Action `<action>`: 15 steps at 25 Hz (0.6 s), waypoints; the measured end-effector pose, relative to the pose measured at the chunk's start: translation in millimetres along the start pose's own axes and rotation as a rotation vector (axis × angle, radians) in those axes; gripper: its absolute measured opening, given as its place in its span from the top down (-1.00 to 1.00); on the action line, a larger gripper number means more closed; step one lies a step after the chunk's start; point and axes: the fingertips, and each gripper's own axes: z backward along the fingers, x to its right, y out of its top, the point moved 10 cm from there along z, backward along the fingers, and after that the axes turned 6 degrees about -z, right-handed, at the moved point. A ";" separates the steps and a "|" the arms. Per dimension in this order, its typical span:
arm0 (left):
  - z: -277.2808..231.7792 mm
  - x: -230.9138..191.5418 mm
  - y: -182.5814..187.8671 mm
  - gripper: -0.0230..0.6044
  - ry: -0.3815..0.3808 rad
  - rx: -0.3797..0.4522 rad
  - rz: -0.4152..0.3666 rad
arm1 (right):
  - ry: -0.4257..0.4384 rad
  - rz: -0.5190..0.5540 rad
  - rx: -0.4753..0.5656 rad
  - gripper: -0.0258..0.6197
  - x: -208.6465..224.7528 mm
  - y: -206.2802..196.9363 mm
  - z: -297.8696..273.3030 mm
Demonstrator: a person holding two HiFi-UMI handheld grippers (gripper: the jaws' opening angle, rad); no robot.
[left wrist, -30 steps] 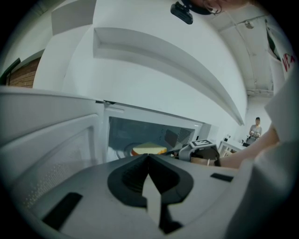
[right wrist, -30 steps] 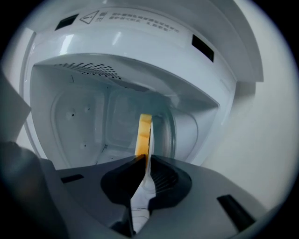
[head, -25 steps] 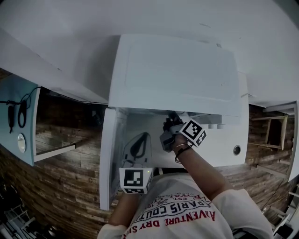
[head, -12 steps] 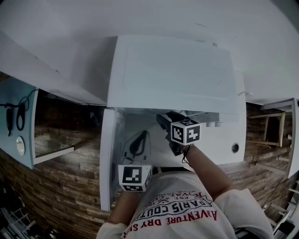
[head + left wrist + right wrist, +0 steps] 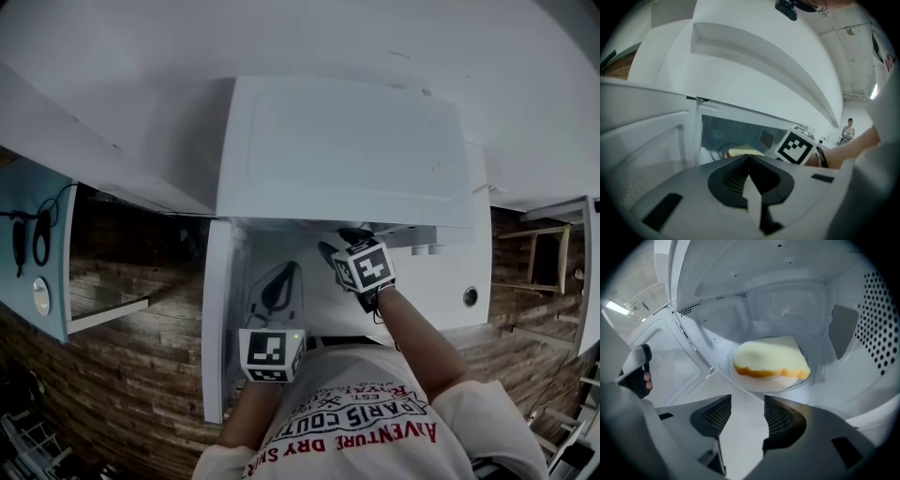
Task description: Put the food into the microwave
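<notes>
A slice of yellow bread with an orange crust (image 5: 771, 359) lies on the round glass plate (image 5: 761, 384) inside the white microwave (image 5: 347, 150). My right gripper (image 5: 746, 404) is inside the cavity just short of the plate. Its jaws have just been opening and stand open with nothing between them, apart from the bread. In the head view its marker cube (image 5: 364, 265) shows at the cavity mouth. My left gripper (image 5: 749, 157) is shut and empty, held in front of the microwave; beyond it the bread (image 5: 743, 151) shows.
The microwave door (image 5: 217, 319) stands open to the left. A perforated wall (image 5: 876, 329) bounds the cavity on the right. A knob (image 5: 470, 296) sits on the front panel. Wood-panelled wall (image 5: 112, 375) lies either side. A person (image 5: 847, 129) stands far off.
The right gripper has rolled round, its marker cube turning to face up, and has drawn back a little from the cavity. The left gripper has stayed put.
</notes>
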 end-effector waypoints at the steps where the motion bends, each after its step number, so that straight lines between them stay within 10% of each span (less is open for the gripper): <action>1: 0.1 -0.4 0.0 0.91 0.001 0.000 0.000 | -0.003 0.004 -0.007 0.22 -0.1 -1.3 1.3; 8: 1.6 1.0 9.4 0.91 -0.001 0.019 -0.019 | -0.090 0.002 0.153 0.77 -9.1 -5.4 43.8; 15: 11.8 10.8 35.2 0.91 -0.030 0.082 -0.058 | -0.075 0.015 0.355 0.88 -40.1 -5.6 103.9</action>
